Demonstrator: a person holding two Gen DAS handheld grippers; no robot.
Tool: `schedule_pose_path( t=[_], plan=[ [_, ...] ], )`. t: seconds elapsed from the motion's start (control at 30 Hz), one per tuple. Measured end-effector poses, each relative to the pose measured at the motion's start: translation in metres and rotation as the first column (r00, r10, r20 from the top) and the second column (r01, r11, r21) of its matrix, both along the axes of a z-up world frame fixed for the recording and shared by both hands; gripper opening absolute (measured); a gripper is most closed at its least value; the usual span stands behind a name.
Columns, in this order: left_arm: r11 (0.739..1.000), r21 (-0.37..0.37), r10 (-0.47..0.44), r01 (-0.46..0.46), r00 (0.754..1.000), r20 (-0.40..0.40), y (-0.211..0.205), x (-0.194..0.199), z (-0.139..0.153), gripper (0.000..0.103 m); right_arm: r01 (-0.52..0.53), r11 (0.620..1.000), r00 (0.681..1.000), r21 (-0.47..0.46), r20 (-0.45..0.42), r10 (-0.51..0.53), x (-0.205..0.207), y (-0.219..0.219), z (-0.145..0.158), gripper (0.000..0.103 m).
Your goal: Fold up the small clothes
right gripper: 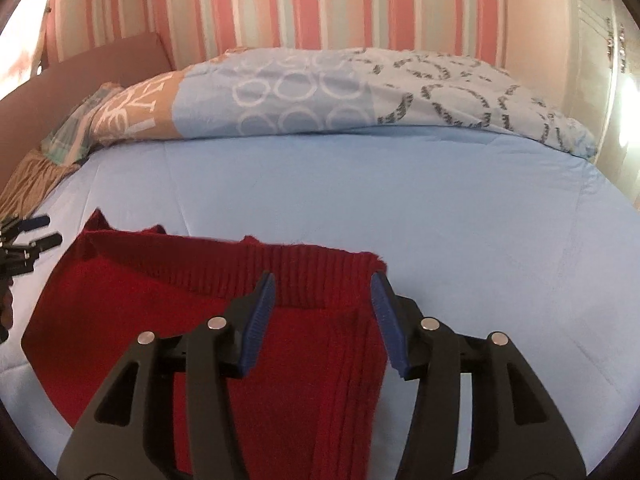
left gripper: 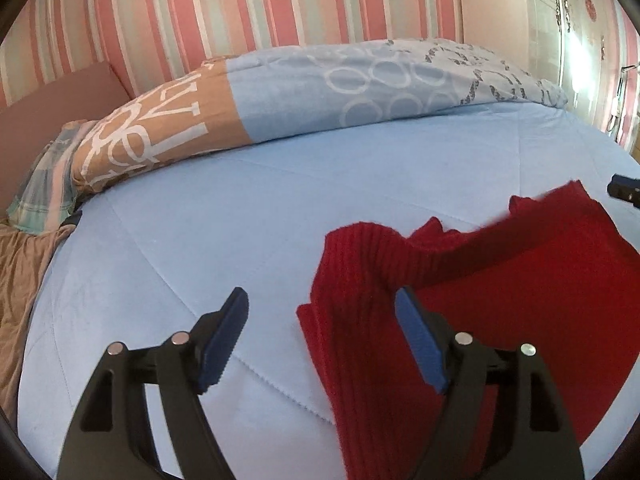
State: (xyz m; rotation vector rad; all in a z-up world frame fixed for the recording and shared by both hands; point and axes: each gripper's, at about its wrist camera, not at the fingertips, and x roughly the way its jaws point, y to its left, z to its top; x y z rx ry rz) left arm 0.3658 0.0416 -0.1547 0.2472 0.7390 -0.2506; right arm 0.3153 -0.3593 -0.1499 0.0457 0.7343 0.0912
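The red sweater (right gripper: 192, 320) lies on the bed (right gripper: 400, 200) under the open right tool (right gripper: 324, 292). The open left tool (left gripper: 322, 312) hangs over its left edge, gripping nothing.

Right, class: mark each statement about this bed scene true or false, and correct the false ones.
1. The red knitted garment lies on a light blue bedspread. True.
2. The left gripper is clamped on the garment. False: its jaws are open, pressing on nothing.
3. The wall has pink stripes. True.
4. The right gripper is over bare bedspread. False: it is over the garment's ribbed edge, open.
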Motion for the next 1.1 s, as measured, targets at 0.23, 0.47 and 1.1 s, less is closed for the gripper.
schedule_pose_path(
  t=[0.23, 0.47, 1.1],
  plan=[
    [0.995, 0.07, -0.066, 0.071, 0.995, -0.07, -0.063, 0.025, -0.027, 0.077, -0.117, 0.992, 0.984, -0.048, -0.137, 0.109, 0.034, 0.056, -0.03, 0.052],
    [0.982, 0.178, 0.075, -0.056, 0.992, -0.101, -0.062, 0.059, -0.06, 0.078, -0.053, 0.993, 0.976, -0.107, -0.215, 0.029, 0.066, 0.058, -0.064, 0.049],
    [0.99, 0.101, 0.099, -0.102, 0.994, 0.033, -0.06, -0.048, 0.001, 0.086, -0.091, 0.992, 0.994, -0.087, -0.068, 0.085, -0.034, 0.072, -0.007, 0.072]
  ],
)
